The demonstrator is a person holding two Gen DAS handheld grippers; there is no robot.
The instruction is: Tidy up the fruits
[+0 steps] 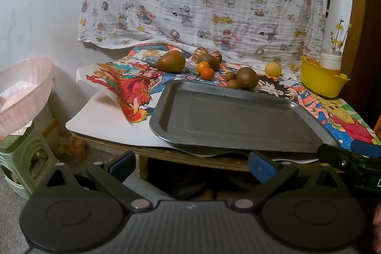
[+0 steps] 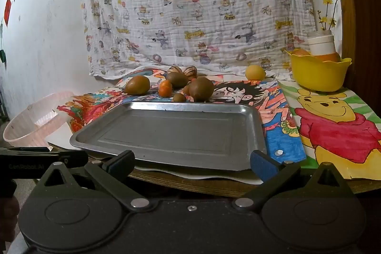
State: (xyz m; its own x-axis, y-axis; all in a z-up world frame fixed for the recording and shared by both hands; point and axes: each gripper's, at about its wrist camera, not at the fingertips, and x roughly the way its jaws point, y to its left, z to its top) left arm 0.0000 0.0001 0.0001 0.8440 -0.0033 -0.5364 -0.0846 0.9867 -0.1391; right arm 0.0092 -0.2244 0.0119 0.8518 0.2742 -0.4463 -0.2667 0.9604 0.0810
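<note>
An empty metal tray [image 1: 238,120] [image 2: 176,132] lies at the table's front edge. Behind it lie several fruits: a brown pear [image 1: 171,61] [image 2: 137,85], small oranges [image 1: 205,70] [image 2: 165,88], kiwis [image 1: 246,78] [image 2: 201,88], two striped fruits [image 1: 215,54] [image 2: 190,71] and a yellow lemon [image 1: 273,69] [image 2: 255,72]. My left gripper [image 1: 191,166] is open and empty, below the table's front edge. My right gripper [image 2: 191,162] is open and empty, just before the tray's near rim.
A yellow bowl [image 1: 321,80] [image 2: 318,74] holding a white bottle and orange fruit stands at the back right. A pink basket [image 1: 23,92] [image 2: 38,120] sits left of the table on a green stool [image 1: 21,158]. A printed cloth hangs behind.
</note>
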